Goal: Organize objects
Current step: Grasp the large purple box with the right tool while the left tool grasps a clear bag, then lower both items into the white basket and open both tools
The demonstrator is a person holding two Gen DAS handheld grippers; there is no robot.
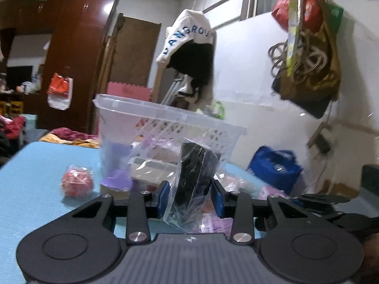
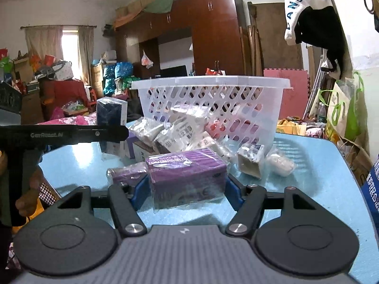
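In the left wrist view my left gripper [image 1: 190, 197] is shut on a dark box in a clear plastic bag [image 1: 196, 172], held upright just above the blue table [image 1: 35, 189]. Seen from the right wrist, that same left gripper [image 2: 116, 133] comes in side-on with the dark box [image 2: 111, 111] standing up from it. My right gripper [image 2: 187, 193] has its blue pads against both sides of a purple box wrapped in plastic [image 2: 187, 177], which rests on the table [image 2: 308, 170]. A clear plastic basket [image 1: 165, 123] [image 2: 213, 99] stands behind, with bagged items inside.
Bagged packets [image 2: 165, 135], a second purple box [image 2: 125, 175], a small white box [image 2: 251, 163] and a white roll [image 2: 281, 163] lie before the basket. A red bagged item [image 1: 77, 182] sits at the left. A person's hand [image 2: 30, 189] holds the left gripper. Room clutter surrounds the table.
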